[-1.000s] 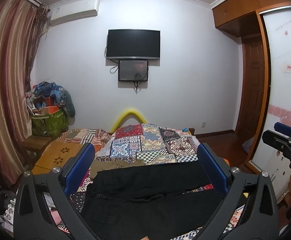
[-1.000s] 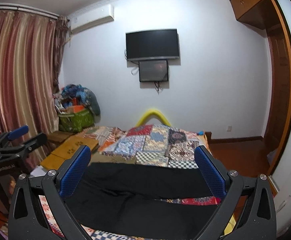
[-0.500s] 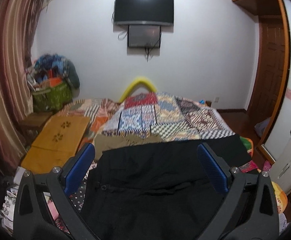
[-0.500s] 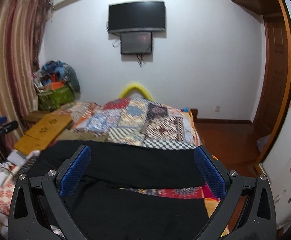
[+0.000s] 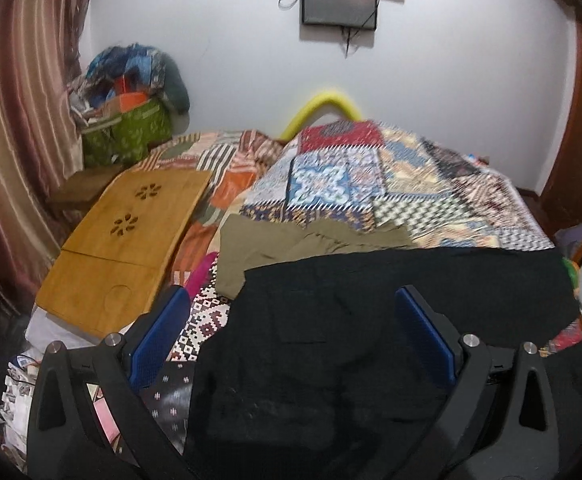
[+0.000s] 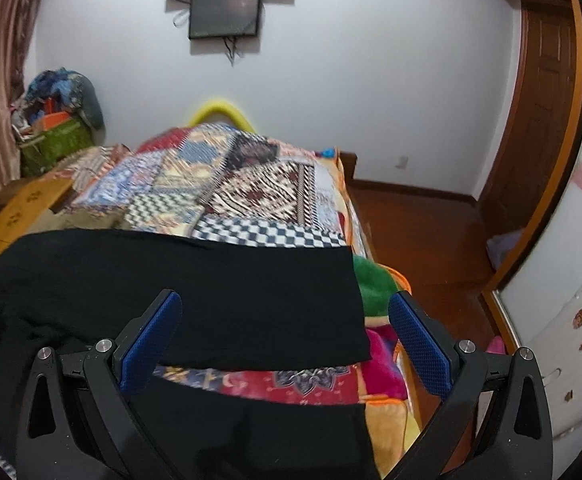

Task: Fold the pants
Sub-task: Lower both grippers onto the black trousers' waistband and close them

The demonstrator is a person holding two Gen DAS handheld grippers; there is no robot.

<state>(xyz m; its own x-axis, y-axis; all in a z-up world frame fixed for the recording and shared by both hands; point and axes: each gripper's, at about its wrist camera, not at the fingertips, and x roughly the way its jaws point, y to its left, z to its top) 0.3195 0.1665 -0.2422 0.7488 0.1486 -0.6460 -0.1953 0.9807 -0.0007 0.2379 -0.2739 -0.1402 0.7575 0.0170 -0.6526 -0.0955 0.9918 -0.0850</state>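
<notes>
Black pants (image 5: 331,320) lie spread across the near end of a bed covered by a patchwork quilt (image 5: 371,184). In the left wrist view my left gripper (image 5: 291,312) hangs open over the waist end of the pants, with nothing between its blue pads. The right wrist view shows both black legs (image 6: 211,288), one behind the other, with a strip of red quilt between them. My right gripper (image 6: 283,312) is open above the far leg's hem end, holding nothing.
An olive garment (image 5: 291,244) lies just beyond the pants. A wooden lap tray (image 5: 127,232) rests on the bed's left side. Bags and clothes (image 5: 131,96) pile up in the far left corner. Wooden floor (image 6: 431,232) and a door (image 6: 531,120) lie to the right.
Both grippers have tilted downward and moved closer over the pants; the wall and television have slid up and the bed fills more of each view. Both stay open.
</notes>
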